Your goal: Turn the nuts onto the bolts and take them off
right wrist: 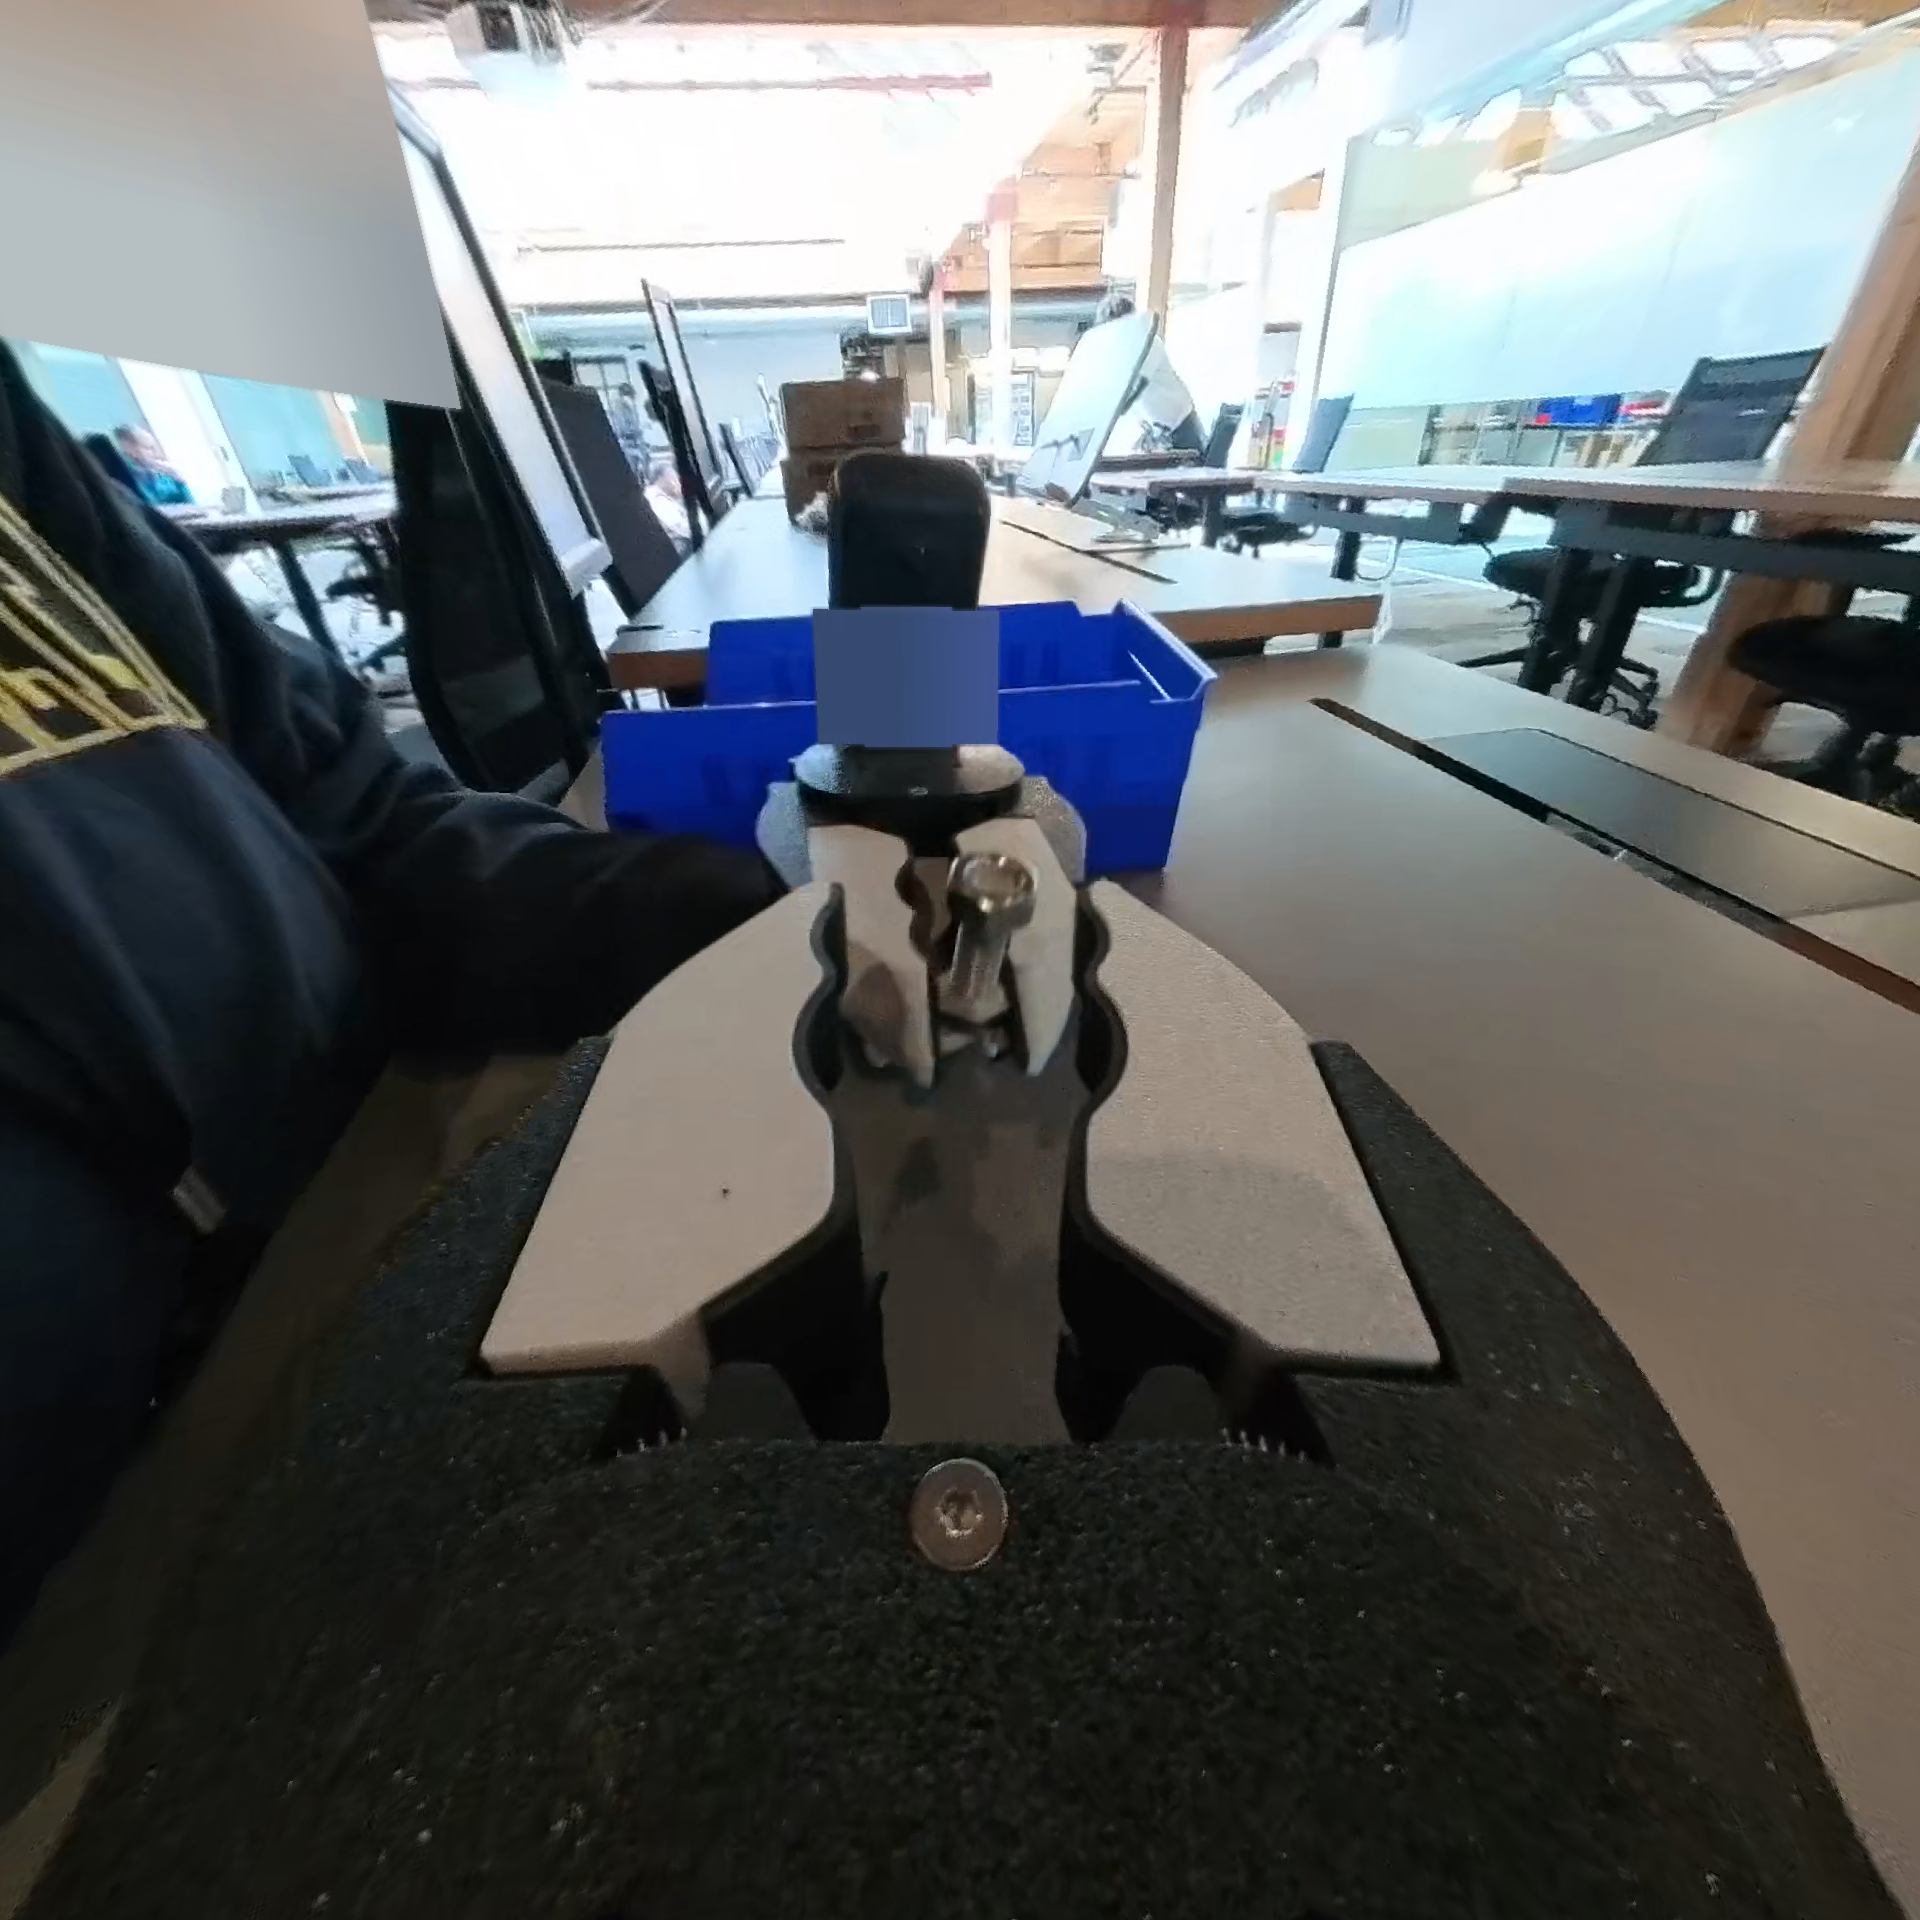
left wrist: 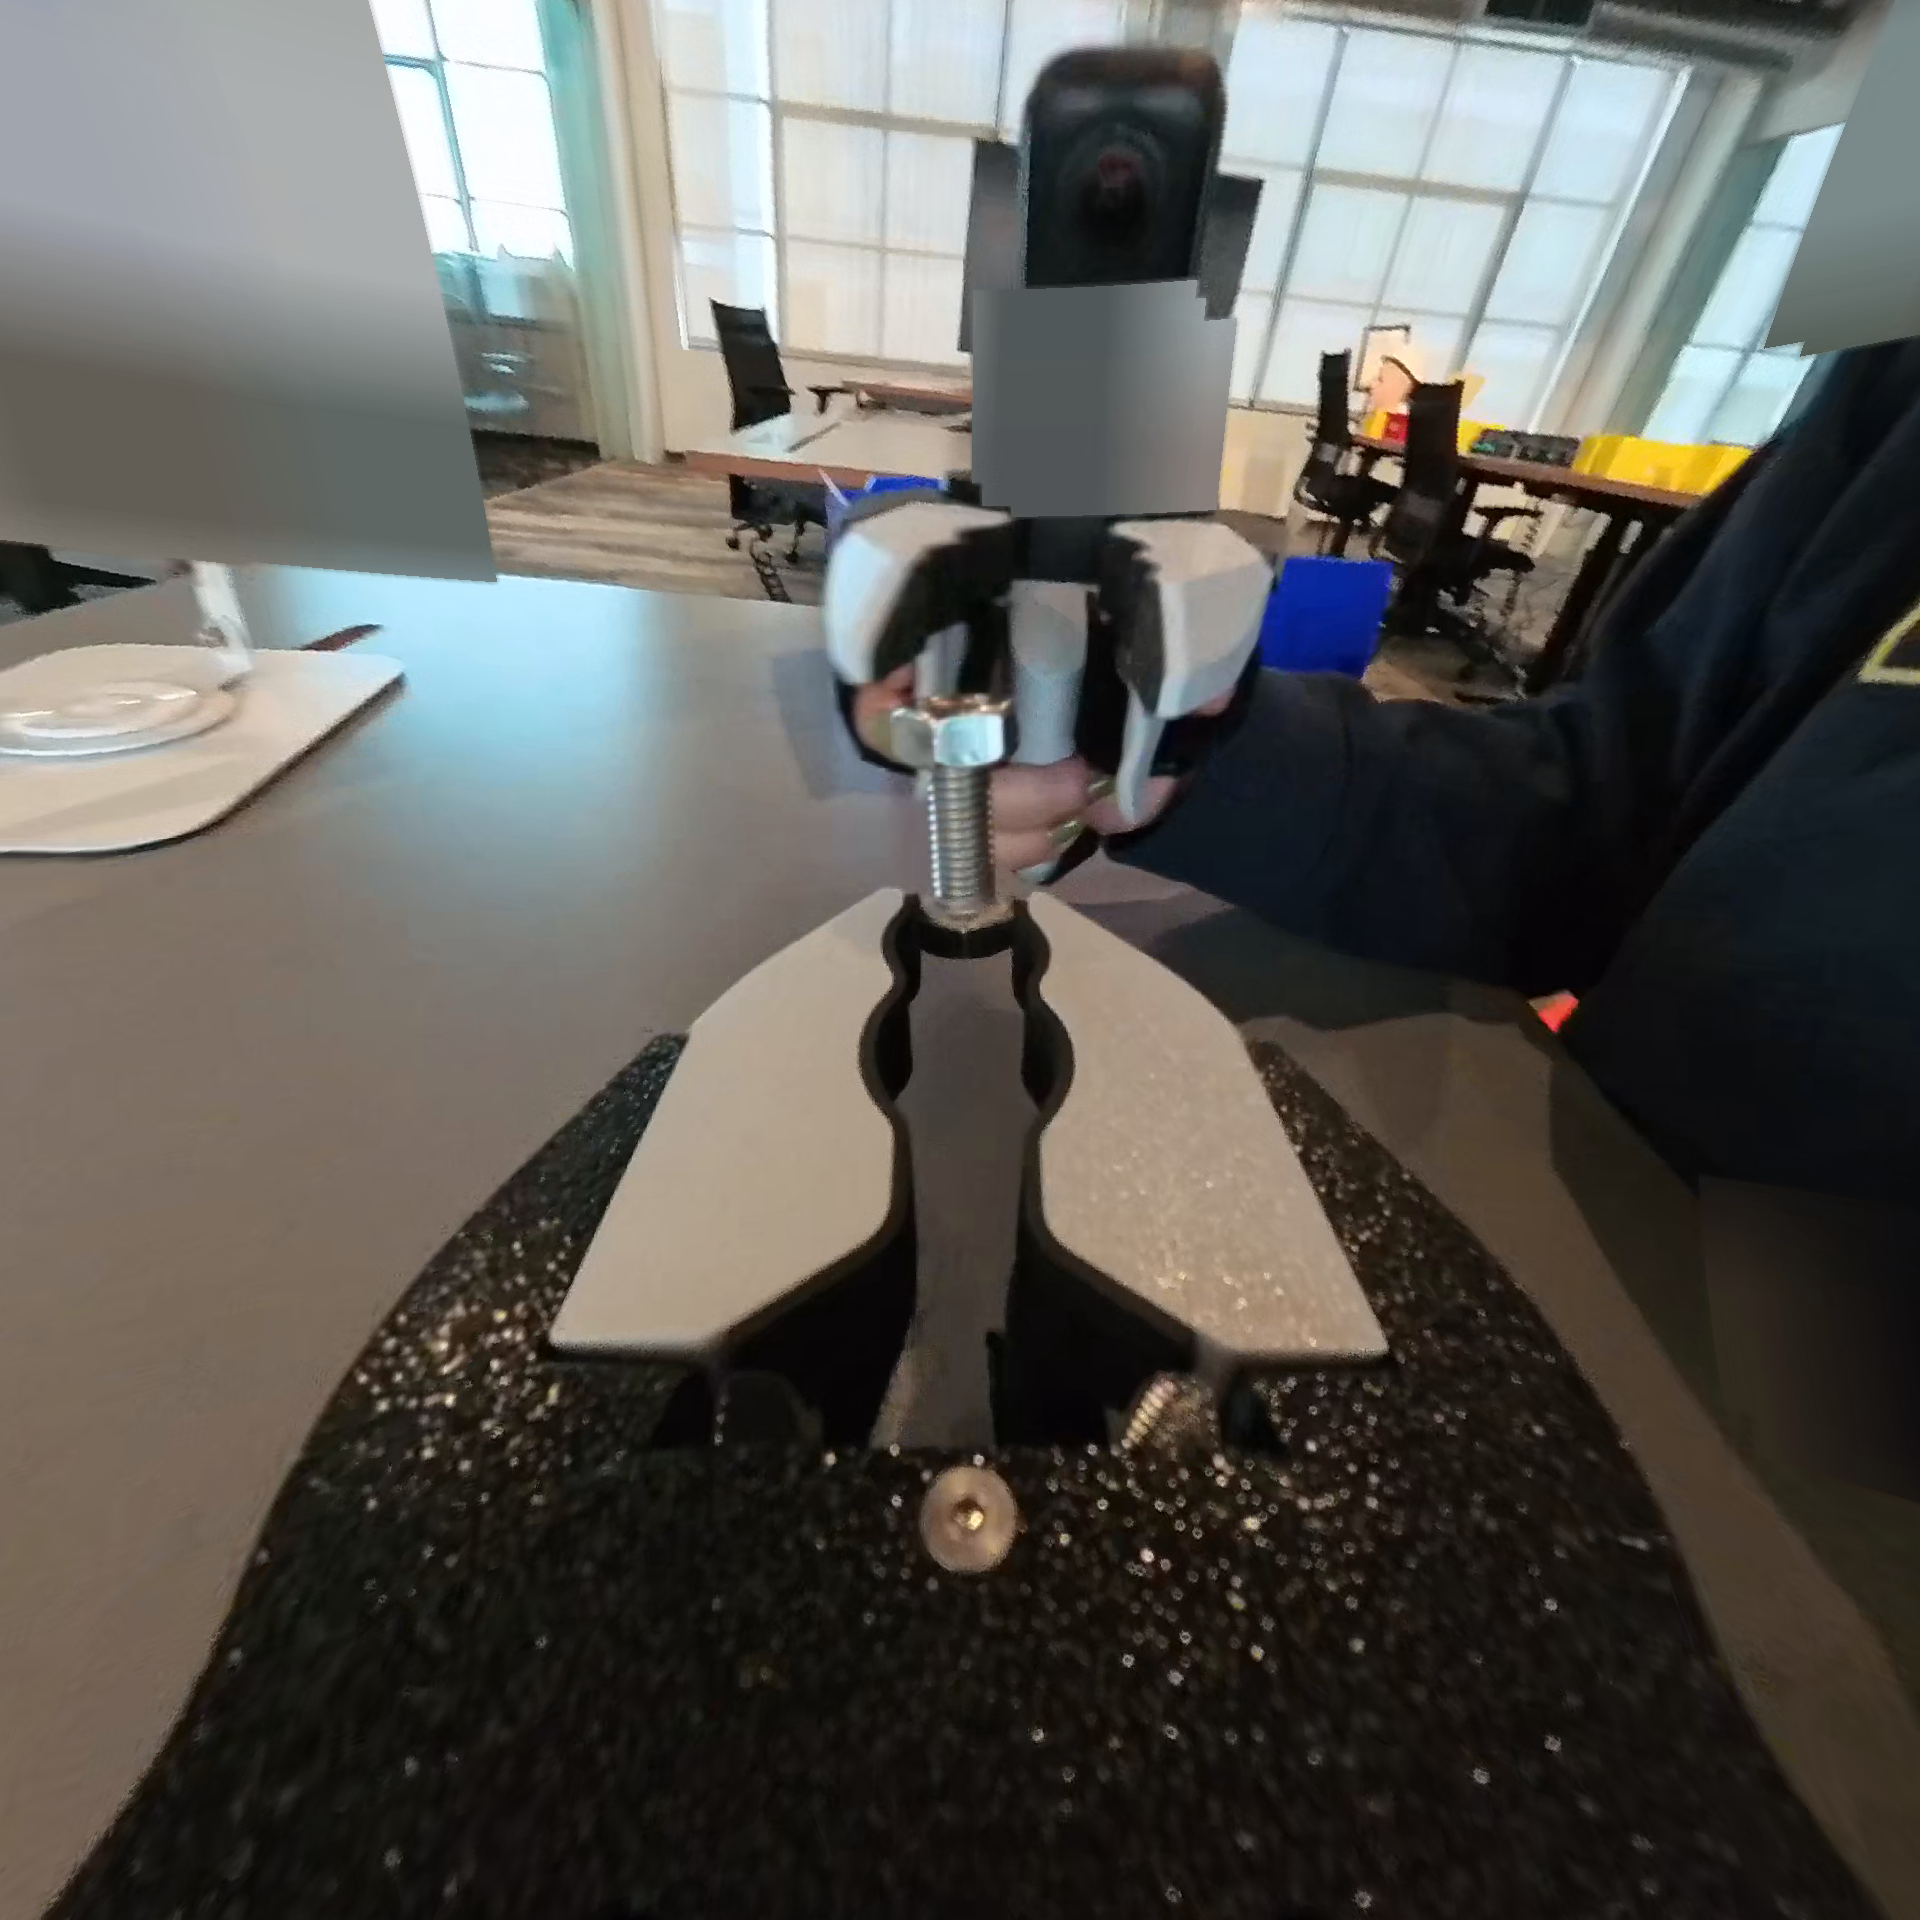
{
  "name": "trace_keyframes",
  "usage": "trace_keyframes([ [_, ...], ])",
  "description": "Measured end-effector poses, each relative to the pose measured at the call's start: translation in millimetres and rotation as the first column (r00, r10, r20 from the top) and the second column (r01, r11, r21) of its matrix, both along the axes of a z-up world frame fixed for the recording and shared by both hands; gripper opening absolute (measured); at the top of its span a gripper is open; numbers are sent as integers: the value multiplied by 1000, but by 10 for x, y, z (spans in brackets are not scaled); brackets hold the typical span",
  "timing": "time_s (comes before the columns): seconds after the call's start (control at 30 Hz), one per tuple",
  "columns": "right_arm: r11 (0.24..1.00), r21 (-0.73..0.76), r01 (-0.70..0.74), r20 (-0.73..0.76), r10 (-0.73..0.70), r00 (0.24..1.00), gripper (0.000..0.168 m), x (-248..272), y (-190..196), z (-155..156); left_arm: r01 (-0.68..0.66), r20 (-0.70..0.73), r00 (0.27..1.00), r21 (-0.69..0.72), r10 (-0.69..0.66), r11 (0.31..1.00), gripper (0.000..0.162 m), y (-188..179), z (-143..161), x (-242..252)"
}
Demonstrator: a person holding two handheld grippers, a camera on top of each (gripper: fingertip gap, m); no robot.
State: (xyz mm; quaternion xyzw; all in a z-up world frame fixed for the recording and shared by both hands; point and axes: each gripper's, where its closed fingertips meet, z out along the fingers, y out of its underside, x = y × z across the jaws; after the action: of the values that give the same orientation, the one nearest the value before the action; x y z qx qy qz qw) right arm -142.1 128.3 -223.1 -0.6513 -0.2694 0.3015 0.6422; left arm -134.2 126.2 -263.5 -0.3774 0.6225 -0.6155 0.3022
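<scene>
A steel bolt [left wrist: 961, 831] stands upright above the dark table [left wrist: 416, 987], with a hex nut [left wrist: 951, 732] at its top end. My left gripper [left wrist: 961, 920] is shut on the bolt's lower end. My right gripper [left wrist: 1049, 623] faces it from behind the bolt, with one finger just above the nut. In the right wrist view the right gripper [right wrist: 961, 925] has its jaws wide apart on either side of the bolt [right wrist: 975, 961] and nut [right wrist: 992, 883], not touching them. The left gripper [right wrist: 971, 1039] shows there holding the bolt's base.
A blue plastic bin [right wrist: 1091, 727] stands on the table just behind the left gripper and also shows in the left wrist view [left wrist: 1330, 613]. A white mat [left wrist: 260, 748] with a clear dish lies far left. A person's dark sleeve [left wrist: 1455, 810] reaches in from the right. Spacing between my two grippers at the tips: around 4 cm.
</scene>
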Motion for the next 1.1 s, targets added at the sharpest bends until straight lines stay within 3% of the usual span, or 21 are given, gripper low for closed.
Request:
trace_keyframes([
  [0.13,1000,18,13,69,-14,997,56,-229,91,-85,56,-26,998,43,-55,998,16,-183,-57,32],
  [0.23,1000,7,-21,120,20,993,46,-217,12,-121,34,-9,999,20,-34,999,16,-98,-20,1],
  [0.33,1000,14,-20,54,19,998,34,-31,-56,-25,-11,3,1000,-29,11,1000,16,65,23,-22],
  [0.4,999,42,19,10,-19,1000,43,16,-16,42,1,-3,1000,-17,-1,1000,16,42,9,-15],
  [0.57,998,45,32,75,-35,997,56,-210,93,-62,60,-26,998,25,-60,998,16,-164,-45,18],
  [0.7,999,41,11,107,-15,994,41,-158,9,-70,27,12,1000,-50,-26,998,16,-16,44,-47],
  [0.77,998,50,-27,53,24,998,27,-83,-77,9,-4,13,1000,-76,5,997,16,94,60,-61],
  [0.83,998,66,16,2,-16,1000,39,-14,-42,65,0,4,1000,-54,1,999,16,83,37,-57],
  [0.97,998,53,32,80,-36,996,55,-203,57,-56,58,-21,998,-1,-58,998,16,-112,-23,-29],
  [1.1,998,68,17,203,-30,979,54,-339,63,-188,69,-15,998,2,-69,998,16,-162,-16,-37],
])
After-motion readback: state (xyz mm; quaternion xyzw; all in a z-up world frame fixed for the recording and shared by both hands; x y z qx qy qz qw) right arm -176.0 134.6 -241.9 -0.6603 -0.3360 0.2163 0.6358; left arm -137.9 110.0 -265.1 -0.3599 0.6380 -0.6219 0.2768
